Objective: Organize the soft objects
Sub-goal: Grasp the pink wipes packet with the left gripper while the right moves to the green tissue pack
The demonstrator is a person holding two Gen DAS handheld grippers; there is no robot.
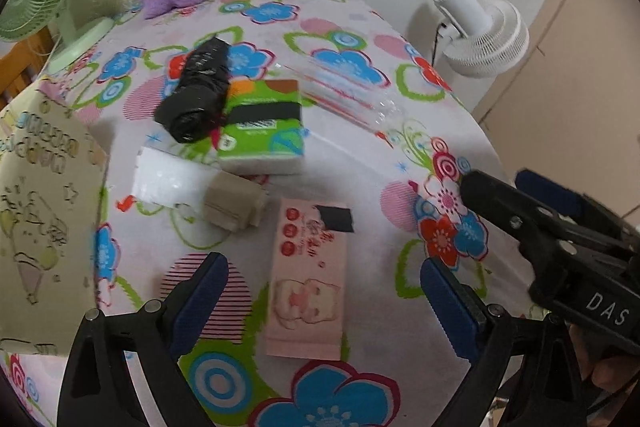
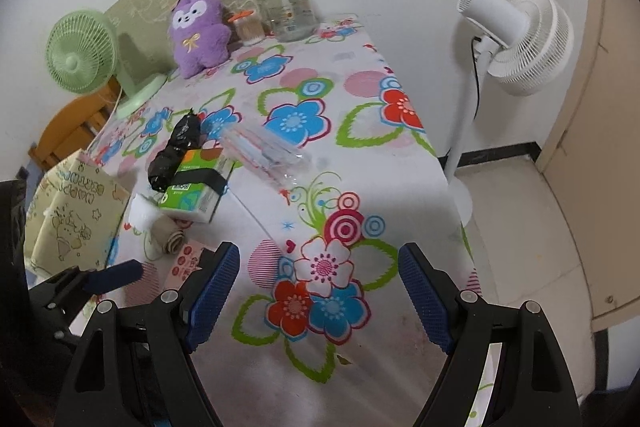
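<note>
left gripper [image 1: 320,303] tilted down over pink packet [image 1: 308,283], jaws spread, seemingly empty

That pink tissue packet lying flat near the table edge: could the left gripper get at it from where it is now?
Probably yes. The pink tissue packet lies between the left gripper's open fingers, with nothing on top of it. The beige roll sits just beyond its far corner, and the right gripper is off to one side.

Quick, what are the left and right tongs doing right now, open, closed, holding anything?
Left tongs: open, nothing held, above the pink packet.
Right tongs: open, nothing held, over bare tablecloth.
</note>
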